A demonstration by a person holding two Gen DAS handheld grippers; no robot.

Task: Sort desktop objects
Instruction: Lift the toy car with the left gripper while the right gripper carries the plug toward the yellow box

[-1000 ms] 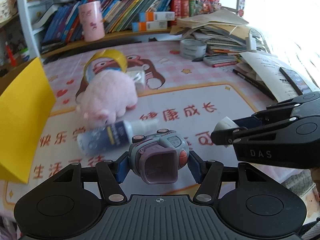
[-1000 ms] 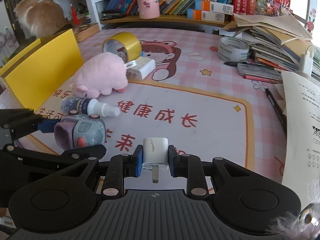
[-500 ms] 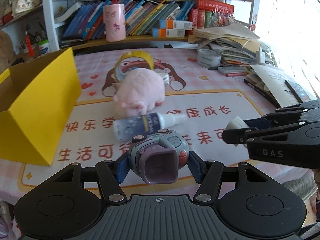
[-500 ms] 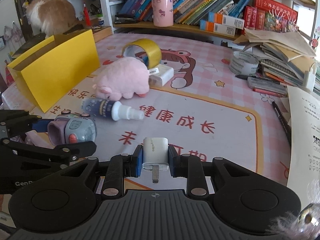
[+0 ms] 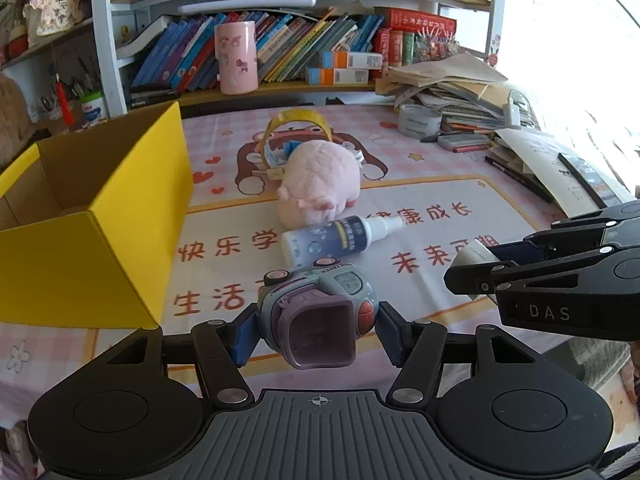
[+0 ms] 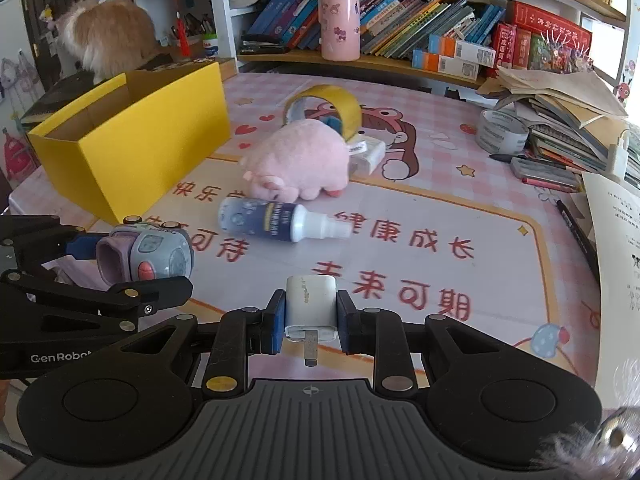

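Note:
My left gripper (image 5: pixel 316 330) is shut on a grey-and-purple toy truck (image 5: pixel 320 312), held above the mat near the front edge; the same truck (image 6: pixel 146 254) shows at the left of the right wrist view. My right gripper (image 6: pixel 311 314) is shut on a white plug charger (image 6: pixel 311 304), prong toward the camera; the charger (image 5: pixel 476 256) peeks out beside the truck in the left wrist view. An open yellow box (image 5: pixel 100 216) stands at the left. On the mat lie a pink plush pig (image 5: pixel 320 182), a spray bottle (image 5: pixel 336 236) and a yellow tape roll (image 5: pixel 298 124).
A white box (image 6: pixel 368 152) lies behind the pig. A grey tape roll (image 6: pixel 502 130), pens, papers and stacked books crowd the right side. A pink cup (image 6: pixel 338 26) and books fill the back shelf. A furry animal (image 6: pixel 108 40) sits behind the yellow box.
Both grippers, still holding the truck and the charger, have drawn back and leftward; the yellow box and the objects on the mat now show further right and more fully.

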